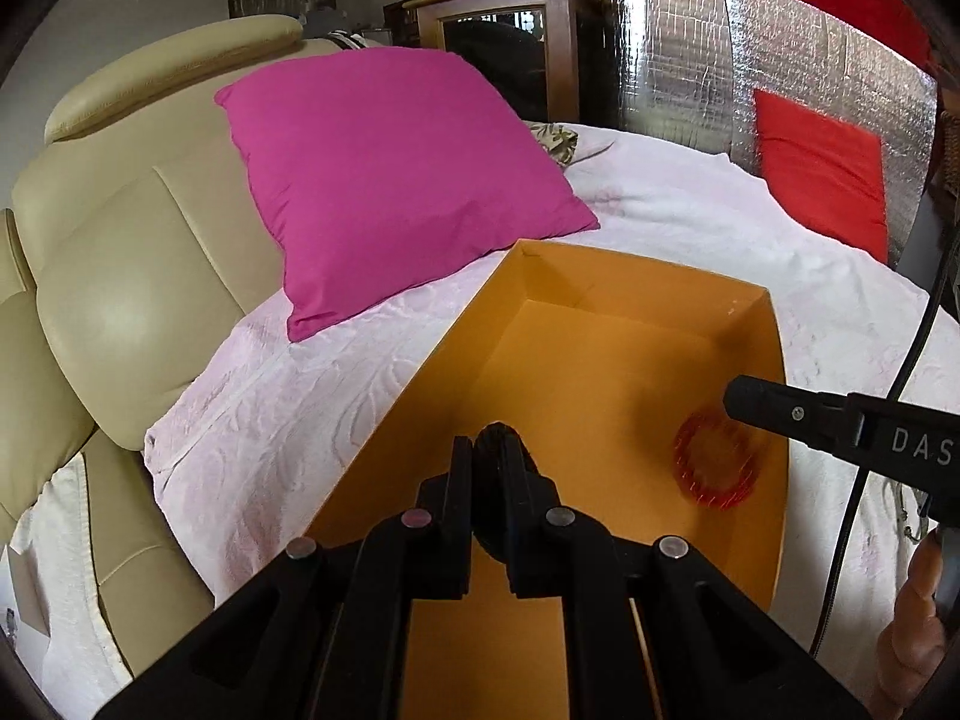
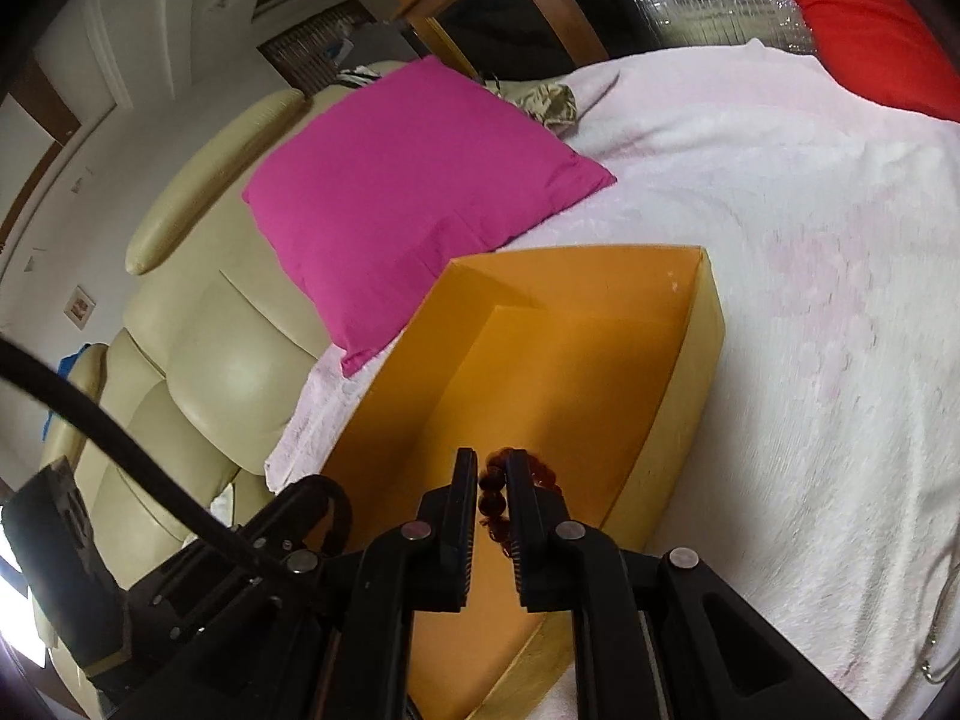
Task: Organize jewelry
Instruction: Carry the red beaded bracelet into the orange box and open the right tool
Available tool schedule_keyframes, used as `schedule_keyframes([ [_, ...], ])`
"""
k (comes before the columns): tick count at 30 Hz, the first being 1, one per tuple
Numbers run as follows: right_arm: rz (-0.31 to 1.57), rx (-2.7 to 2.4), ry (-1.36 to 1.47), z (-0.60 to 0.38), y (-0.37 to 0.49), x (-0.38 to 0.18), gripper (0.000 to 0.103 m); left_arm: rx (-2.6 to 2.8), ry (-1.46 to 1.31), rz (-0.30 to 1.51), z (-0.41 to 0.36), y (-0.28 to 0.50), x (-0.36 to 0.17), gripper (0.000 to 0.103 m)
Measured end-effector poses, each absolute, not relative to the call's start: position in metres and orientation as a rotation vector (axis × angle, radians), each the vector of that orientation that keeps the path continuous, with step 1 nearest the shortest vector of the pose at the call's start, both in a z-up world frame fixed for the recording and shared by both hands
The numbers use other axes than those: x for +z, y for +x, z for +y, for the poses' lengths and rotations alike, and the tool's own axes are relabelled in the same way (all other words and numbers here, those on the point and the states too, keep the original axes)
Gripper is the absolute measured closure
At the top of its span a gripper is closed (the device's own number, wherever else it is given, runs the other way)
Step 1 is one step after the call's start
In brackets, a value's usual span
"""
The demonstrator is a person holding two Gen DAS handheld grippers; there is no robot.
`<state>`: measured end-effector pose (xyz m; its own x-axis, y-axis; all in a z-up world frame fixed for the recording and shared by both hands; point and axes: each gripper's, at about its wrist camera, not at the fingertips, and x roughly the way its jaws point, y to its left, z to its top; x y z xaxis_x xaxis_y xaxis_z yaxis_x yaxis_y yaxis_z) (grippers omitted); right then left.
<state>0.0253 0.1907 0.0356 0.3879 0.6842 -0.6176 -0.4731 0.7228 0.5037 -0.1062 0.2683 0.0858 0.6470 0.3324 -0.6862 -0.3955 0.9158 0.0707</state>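
Note:
An open orange box [image 1: 648, 276] [image 2: 576, 252] lies on a white bedspread [image 1: 300, 408]. My left gripper [image 1: 489, 450] is over the box's near part, shut on a black ring-shaped bracelet [image 1: 497, 435]. From the right wrist view, that gripper [image 2: 324, 492] sits at the lower left with the black loop [image 2: 342, 504] at its tip. My right gripper [image 2: 489, 462] hangs over the box with a red-brown bead bracelet [image 2: 491, 501] between its nearly closed pads. In the left wrist view its tip [image 1: 741, 399] comes in from the right, the blurred red bracelet [image 1: 714, 462] just beneath it.
A pink cushion [image 1: 396, 180] leans on a beige padded headboard [image 1: 132, 276] beyond the box. A red cushion [image 1: 822, 168] stands against a silver foil panel [image 1: 672, 48] at the back right. A black cable [image 1: 912, 348] and a hand [image 1: 918, 600] are at the right edge.

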Motion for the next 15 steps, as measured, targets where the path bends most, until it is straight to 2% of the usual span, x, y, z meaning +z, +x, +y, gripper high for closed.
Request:
schedule_keyframes([
  [15, 0.926, 0.705, 0.298, 0.162, 0.027, 0.042, 0.088, 0.428, -0.067, 0.743, 0.261, -0.103, 0.091, 0.093],
])
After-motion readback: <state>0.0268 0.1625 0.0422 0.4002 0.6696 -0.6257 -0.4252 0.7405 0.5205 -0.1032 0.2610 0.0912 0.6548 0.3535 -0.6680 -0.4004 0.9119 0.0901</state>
